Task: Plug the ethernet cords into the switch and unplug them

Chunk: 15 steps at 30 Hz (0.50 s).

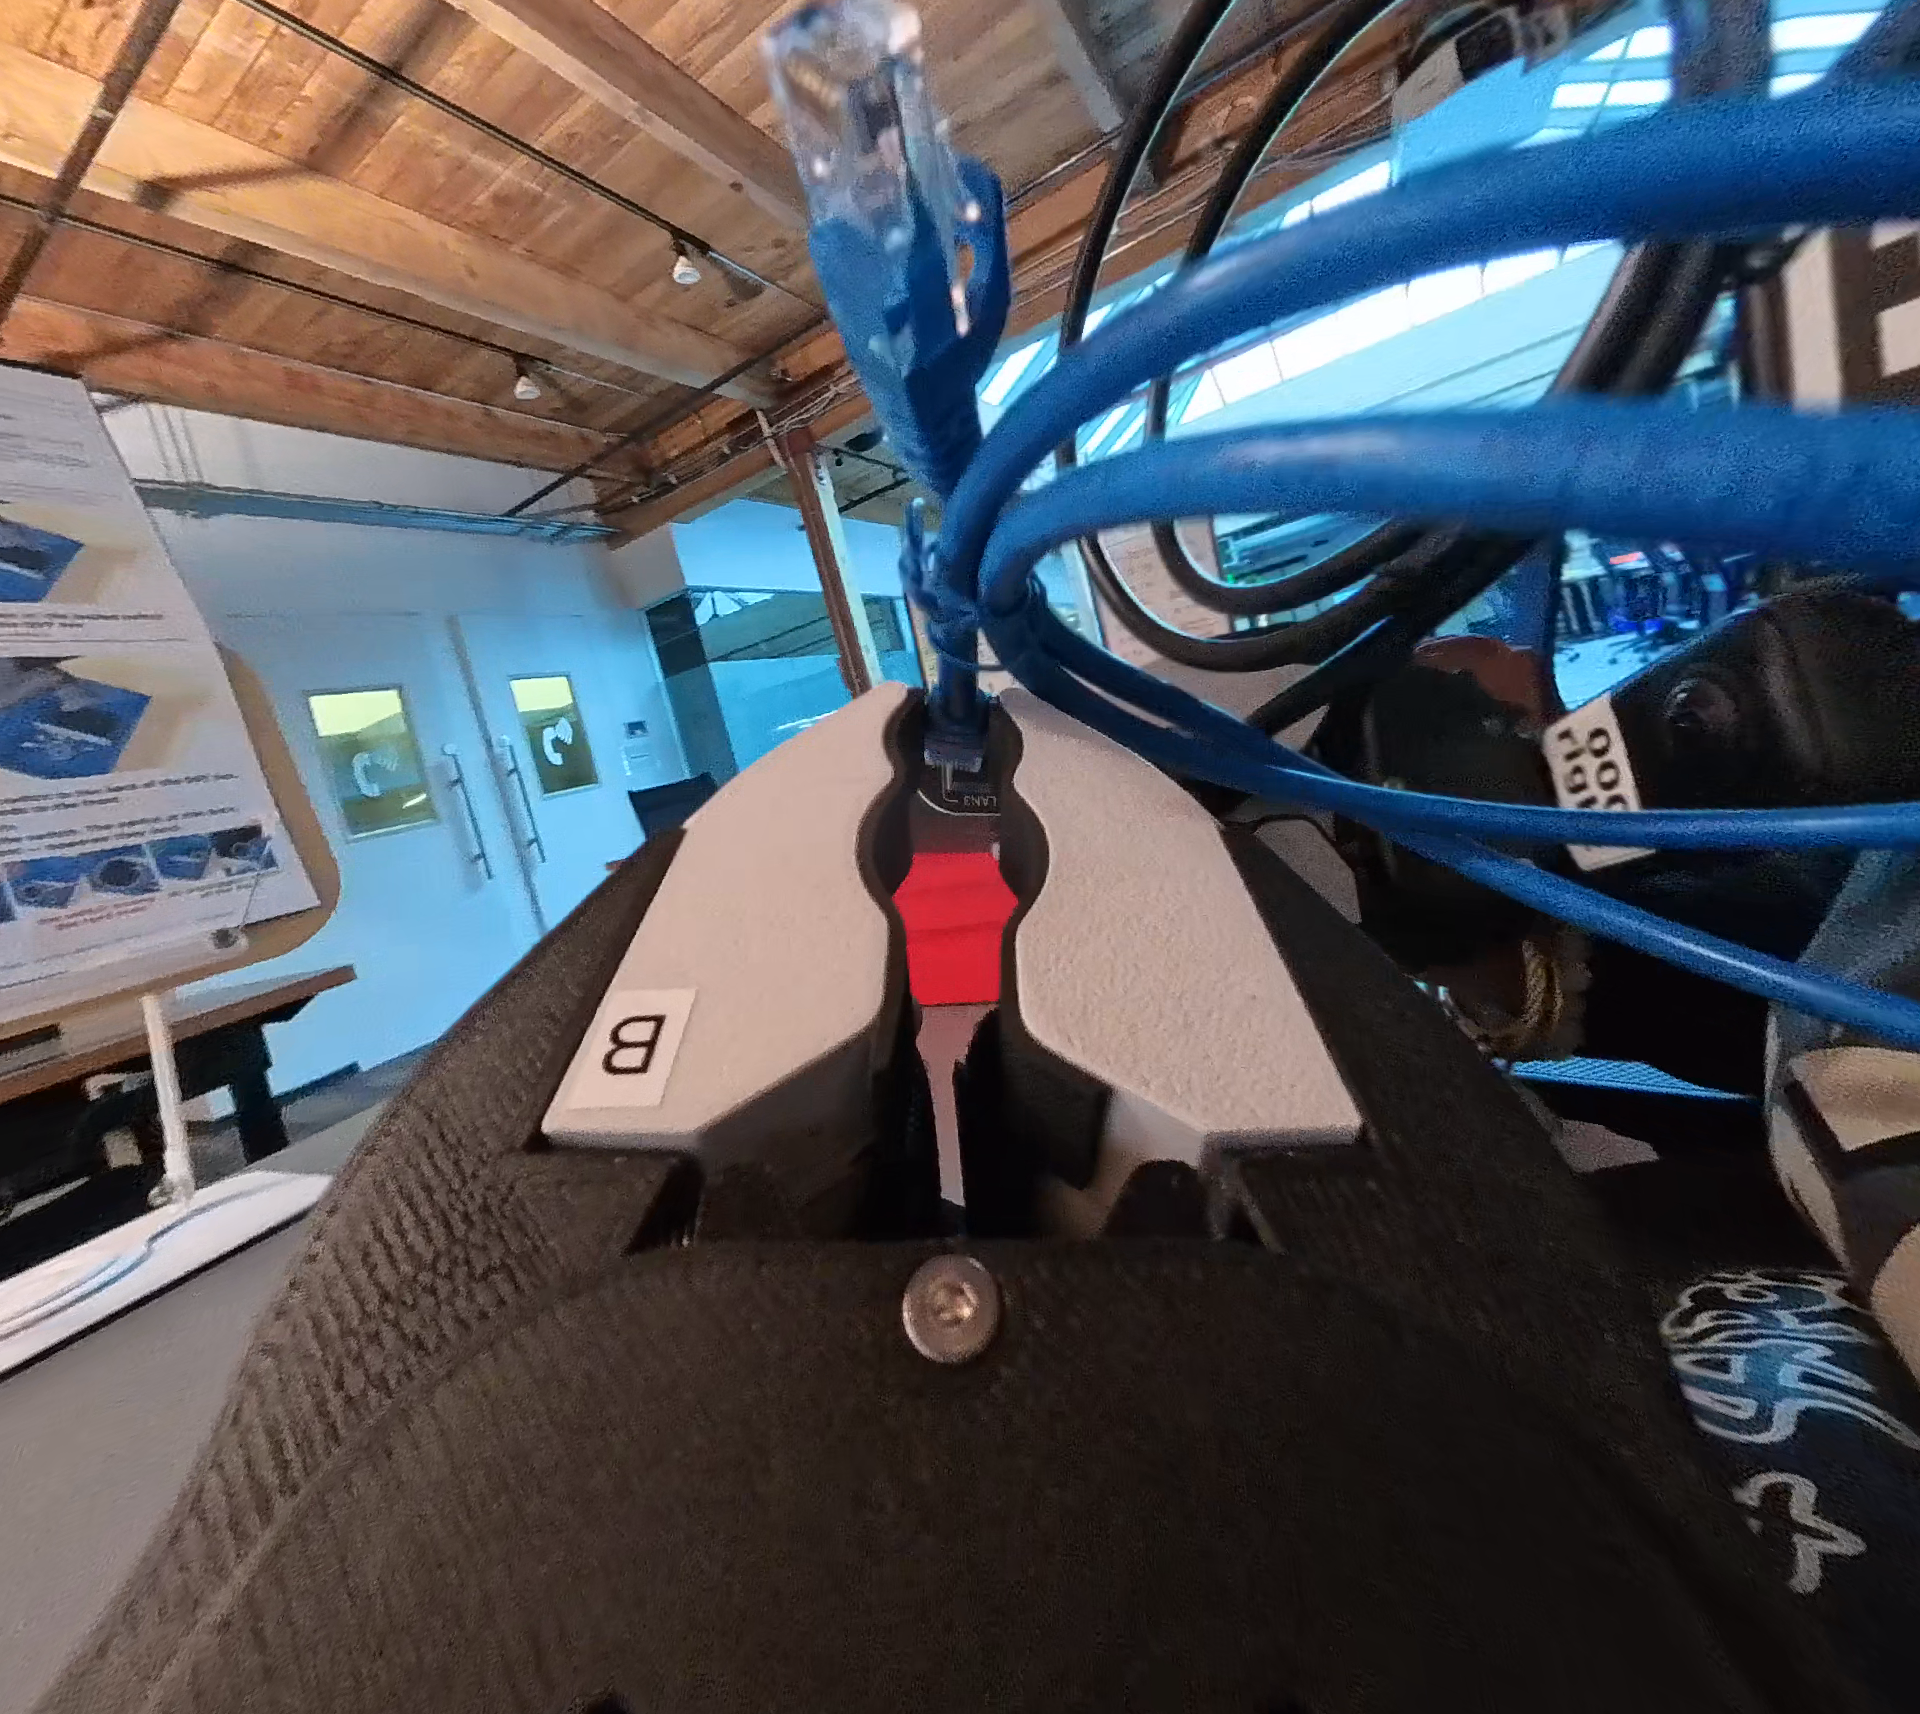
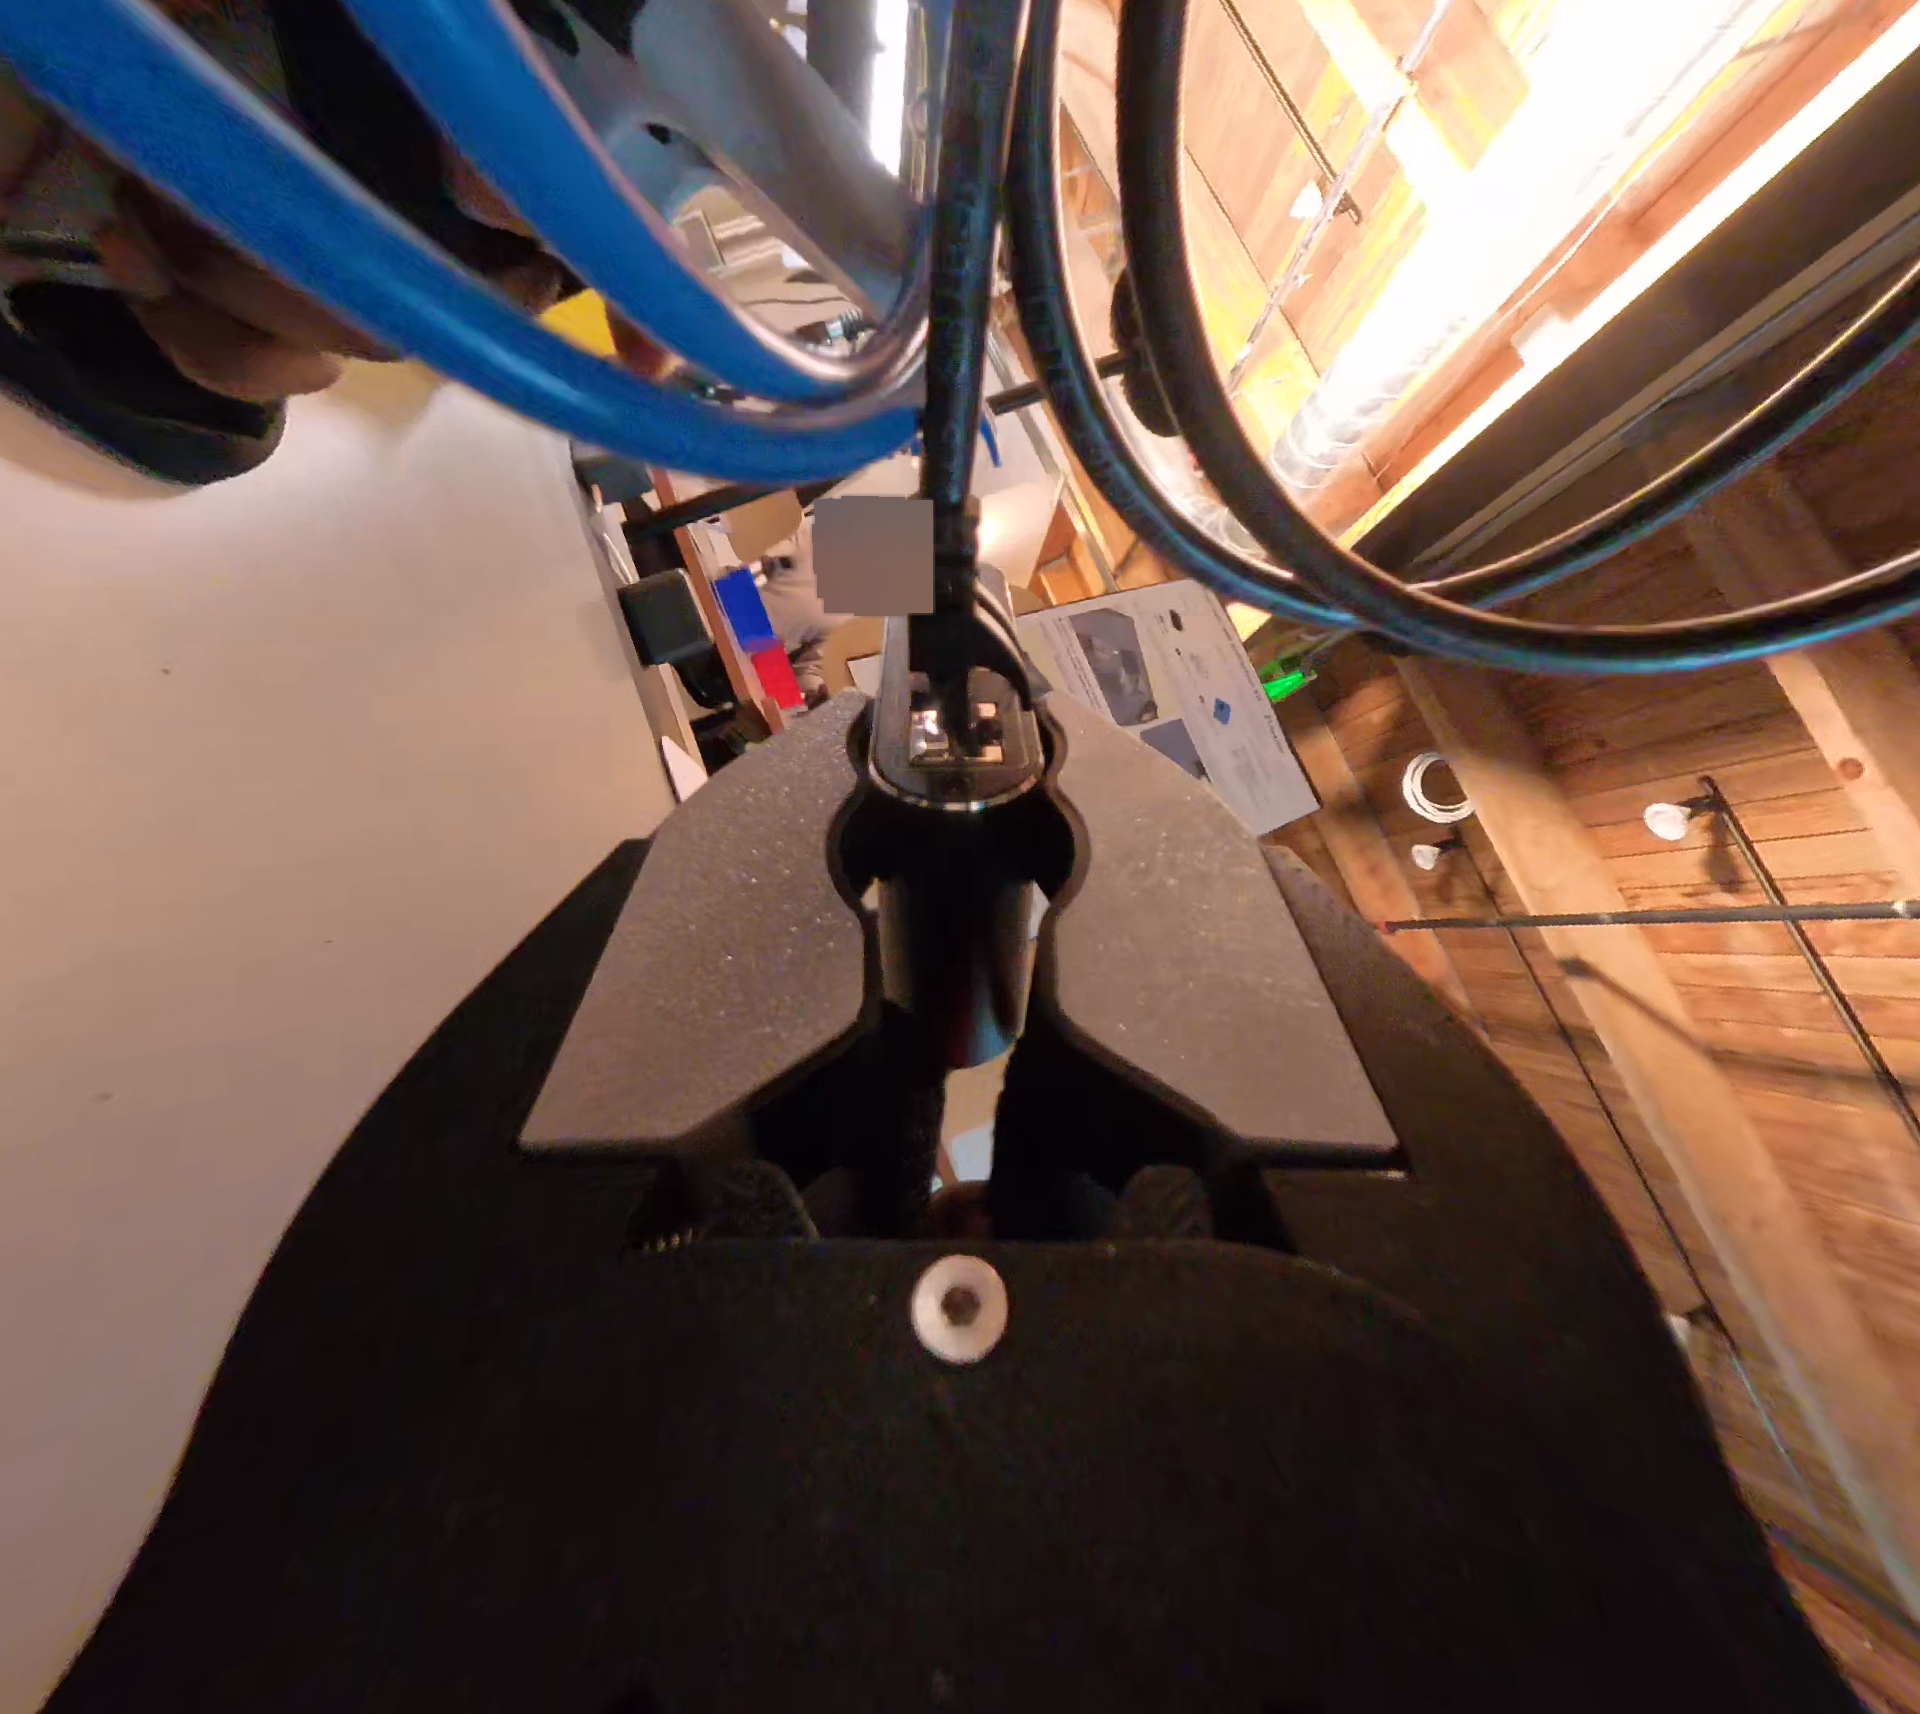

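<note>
Holding the switch [image 2: 954,755] clamped in both grippers: left gripper [image 1: 954,791], right gripper [image 2: 956,760]. Black cord [image 2: 951,417] looks plugged; blue cord's plug [image 1: 852,95] hangs free, still pending.

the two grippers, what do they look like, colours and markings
Left gripper: light grey faceted fingers in a textured black printed body, white sticker with a black letter, silver screw at centre. Right gripper: same shape, but dark grey grainy fingers, black body, pale screw.
</note>
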{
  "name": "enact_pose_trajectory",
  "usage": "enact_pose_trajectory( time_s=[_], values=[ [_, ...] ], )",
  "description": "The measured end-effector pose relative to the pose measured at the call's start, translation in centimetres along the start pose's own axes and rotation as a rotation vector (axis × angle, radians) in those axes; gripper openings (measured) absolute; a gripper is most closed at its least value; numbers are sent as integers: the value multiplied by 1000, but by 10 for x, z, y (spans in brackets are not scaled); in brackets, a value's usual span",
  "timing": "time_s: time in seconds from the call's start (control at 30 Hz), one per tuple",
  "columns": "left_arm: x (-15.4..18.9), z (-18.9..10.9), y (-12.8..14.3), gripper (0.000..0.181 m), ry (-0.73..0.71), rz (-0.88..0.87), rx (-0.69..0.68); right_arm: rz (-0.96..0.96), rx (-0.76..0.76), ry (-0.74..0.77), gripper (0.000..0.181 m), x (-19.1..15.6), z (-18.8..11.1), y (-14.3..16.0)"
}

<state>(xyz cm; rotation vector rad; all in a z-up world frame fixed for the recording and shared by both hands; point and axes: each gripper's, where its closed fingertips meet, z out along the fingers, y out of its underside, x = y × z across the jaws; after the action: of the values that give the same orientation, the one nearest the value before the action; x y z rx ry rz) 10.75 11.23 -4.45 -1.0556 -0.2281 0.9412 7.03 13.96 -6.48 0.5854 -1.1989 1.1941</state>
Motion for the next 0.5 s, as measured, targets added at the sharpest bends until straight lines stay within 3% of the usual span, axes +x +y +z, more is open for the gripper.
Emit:
enact_pose_trajectory(
  time_s=[0.5],
  values=[
    [-4,-2,-3,11,-79,1,55,-39,-81,23,26,-6,8,-6]
  ],
)
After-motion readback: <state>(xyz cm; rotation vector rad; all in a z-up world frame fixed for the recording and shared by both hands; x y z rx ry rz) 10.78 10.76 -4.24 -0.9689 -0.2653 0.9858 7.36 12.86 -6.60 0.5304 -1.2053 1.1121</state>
